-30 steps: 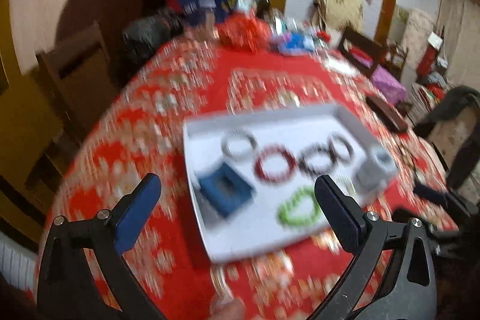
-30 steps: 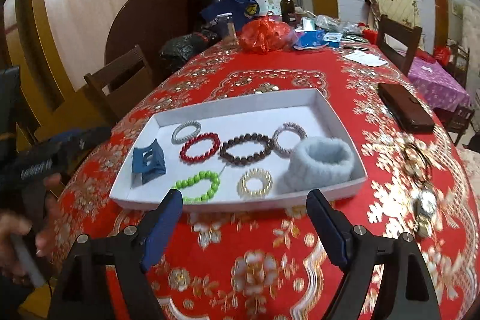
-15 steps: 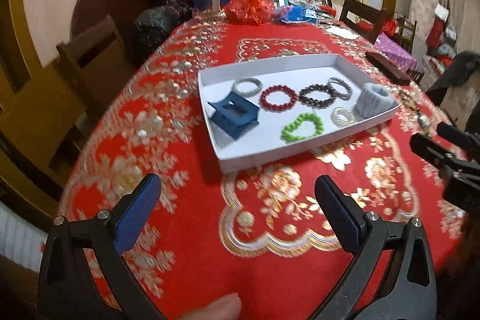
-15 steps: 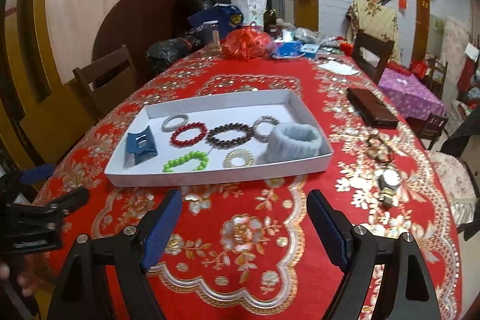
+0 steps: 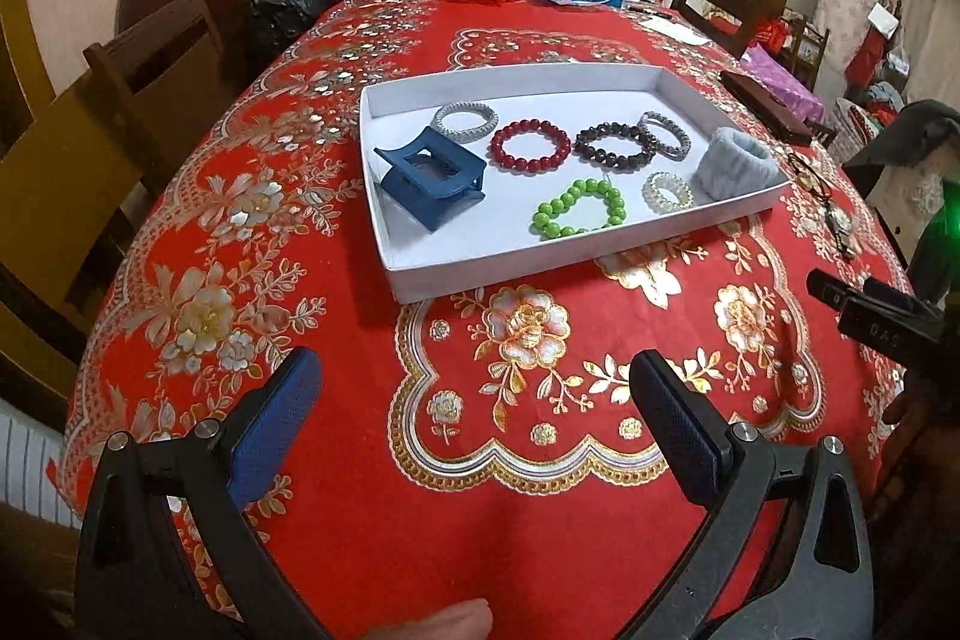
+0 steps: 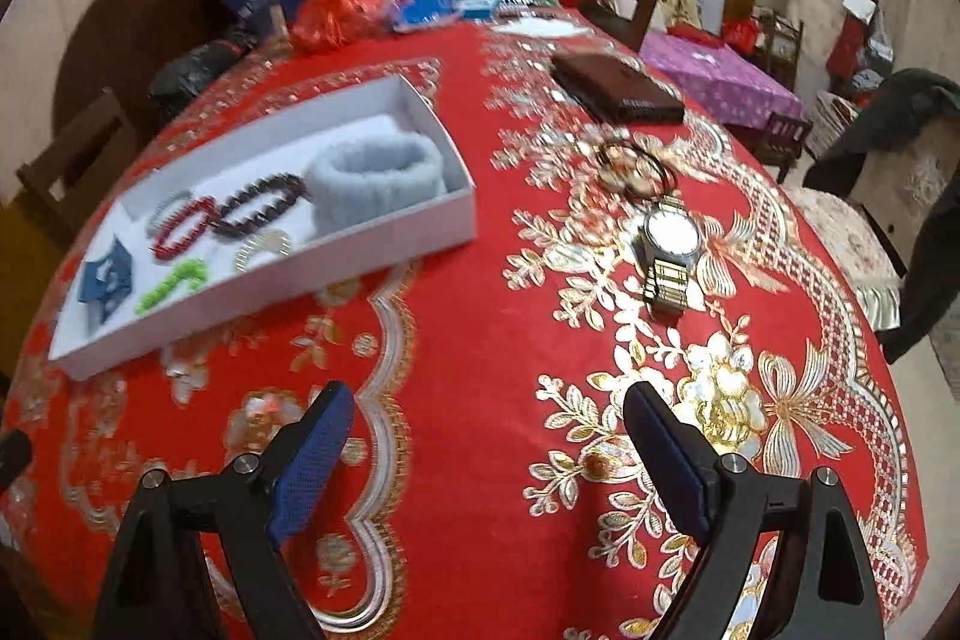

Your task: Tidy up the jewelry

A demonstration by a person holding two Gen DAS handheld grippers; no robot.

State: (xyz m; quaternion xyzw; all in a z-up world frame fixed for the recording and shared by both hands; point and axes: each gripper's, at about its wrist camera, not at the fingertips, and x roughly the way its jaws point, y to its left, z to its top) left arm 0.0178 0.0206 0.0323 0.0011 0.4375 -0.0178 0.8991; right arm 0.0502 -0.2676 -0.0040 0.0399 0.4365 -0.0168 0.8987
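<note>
Bare cloth before tray (image 5: 540, 262); watch (image 6: 669, 244) right

Right tool (image 5: 864, 316) cut off by frame edge; dark cords (image 6: 636, 166) beyond wristwatch (image 6: 671, 244) blurred, kind indeterminate.

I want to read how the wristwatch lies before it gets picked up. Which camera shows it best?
The right wrist view: the wristwatch lies in plain sight on the tablecloth, dial up, band stretched toward the camera, right of the white tray. The left wrist view shows it only small and distorted near the right edge.
</note>
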